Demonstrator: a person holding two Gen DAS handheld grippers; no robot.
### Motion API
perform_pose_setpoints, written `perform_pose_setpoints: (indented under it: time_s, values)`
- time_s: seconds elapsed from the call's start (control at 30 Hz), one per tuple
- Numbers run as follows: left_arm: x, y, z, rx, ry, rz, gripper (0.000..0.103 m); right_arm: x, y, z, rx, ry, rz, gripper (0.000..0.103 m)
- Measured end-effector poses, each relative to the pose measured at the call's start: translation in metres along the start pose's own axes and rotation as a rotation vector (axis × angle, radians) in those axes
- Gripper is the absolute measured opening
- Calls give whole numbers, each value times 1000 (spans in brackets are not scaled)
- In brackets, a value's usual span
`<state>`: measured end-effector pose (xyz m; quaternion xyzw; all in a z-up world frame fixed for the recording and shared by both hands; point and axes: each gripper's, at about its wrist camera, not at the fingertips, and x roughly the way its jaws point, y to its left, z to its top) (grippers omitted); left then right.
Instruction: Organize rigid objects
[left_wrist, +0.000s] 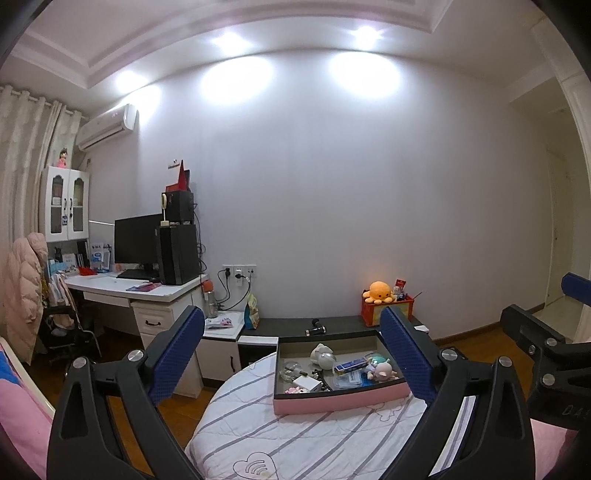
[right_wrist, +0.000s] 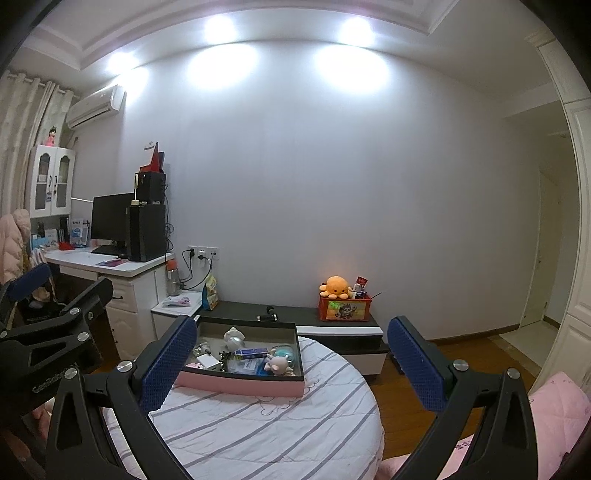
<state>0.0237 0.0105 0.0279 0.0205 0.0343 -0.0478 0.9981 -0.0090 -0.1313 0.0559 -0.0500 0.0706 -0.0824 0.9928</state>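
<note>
A shallow pink-fronted tray (right_wrist: 240, 387) sits at the far edge of the round striped cushion (right_wrist: 266, 435), and it holds a jumble of small things: a white figurine (right_wrist: 233, 338) toward the tray's back wall, a dark blue box (right_wrist: 252, 353) lying flat near the middle, a pink-and-teal doll (right_wrist: 277, 363) in the right front corner, a white adapter (right_wrist: 207, 361) toward the left front, and a clear blue-tinted packet (right_wrist: 246, 365) beneath the box. Tiny dark pieces lie among them — too small to identify. On the low dark bench (right_wrist: 295, 314) behind stands a red toy bin (right_wrist: 345, 308) with an orange plush octopus (right_wrist: 335, 286) on its rim; its other contents are unclear. The left gripper (left_wrist: 291, 354) and the right gripper (right_wrist: 291, 360) both hang spread wide and empty above the cushion — one finger (right_wrist: 170, 362) of the right gripper hides the tray's left end.
</note>
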Motion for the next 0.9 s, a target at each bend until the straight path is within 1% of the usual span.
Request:
perform_pose_setpoints:
  time_s: [0.43, 0.9]
  values:
    - [-4, 3, 2, -7, 8, -11, 98, -12, 2, 1, -12, -14, -6, 103]
    - [-4, 2, 1, 0, 7, -15, 98, -13, 0, 2, -7, -11, -16, 103]
